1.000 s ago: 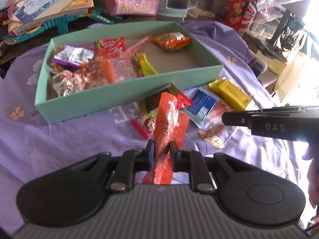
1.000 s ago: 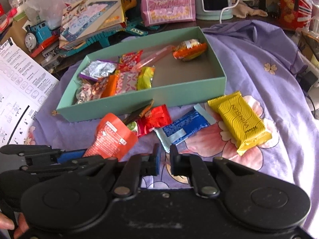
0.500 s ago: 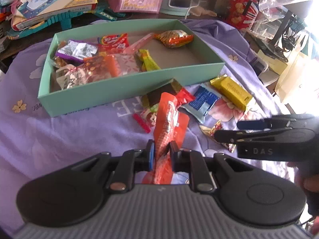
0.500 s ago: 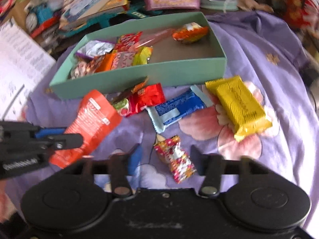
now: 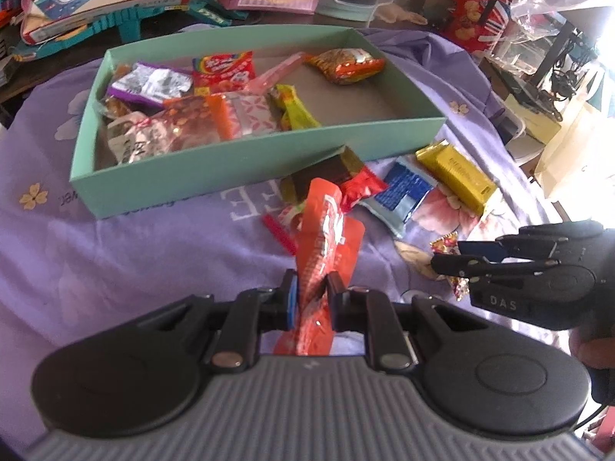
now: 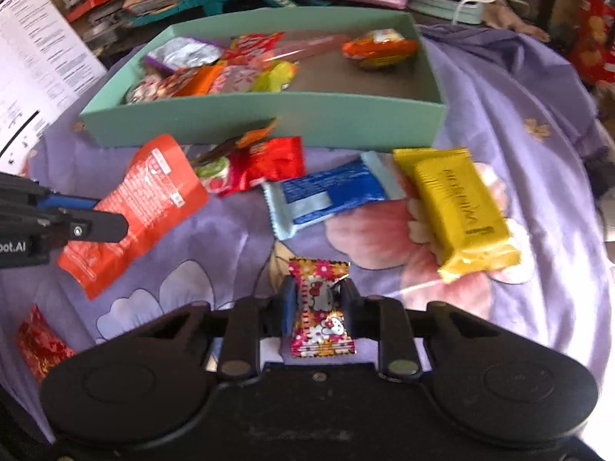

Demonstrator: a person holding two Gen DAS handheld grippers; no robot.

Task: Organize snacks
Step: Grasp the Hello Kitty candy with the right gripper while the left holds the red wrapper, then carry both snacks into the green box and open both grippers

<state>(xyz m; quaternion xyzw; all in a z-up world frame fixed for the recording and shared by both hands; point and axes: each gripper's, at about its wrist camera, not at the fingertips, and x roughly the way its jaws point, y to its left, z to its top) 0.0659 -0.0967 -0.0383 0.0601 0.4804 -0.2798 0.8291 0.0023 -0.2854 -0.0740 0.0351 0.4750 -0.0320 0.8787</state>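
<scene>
Left gripper [image 5: 310,292], low centre of the left wrist view, pinched on an orange-red snack pouch [image 5: 326,238] that stands up from between the fingers; same pouch seen flat-on at left in the right wrist view, lifted off the purple floral cloth [image 6: 538,88]. Right gripper [image 6: 318,299], low centre of its own view, closed around a small Hello Kitty candy [image 6: 321,307], wrapper ends flaring above and below the pads. Teal cardboard box [image 5: 238,161] across the upper middle, already part-filled with packets at its left end, right end mostly bare. Just below its front wall on the cloth: a red packet [image 6: 269,161], a blue wafer bar [image 6: 330,192], a yellow biscuit pack [image 6: 457,207]. Likely featherweight, both held pieces: thin crinkly film, soft, slick, prone to fold or slide under a loose pinch. Best taken across the flat body or at a sealed edge. Candy probably firmer at its core, so a mid-body pinch suits.
</scene>
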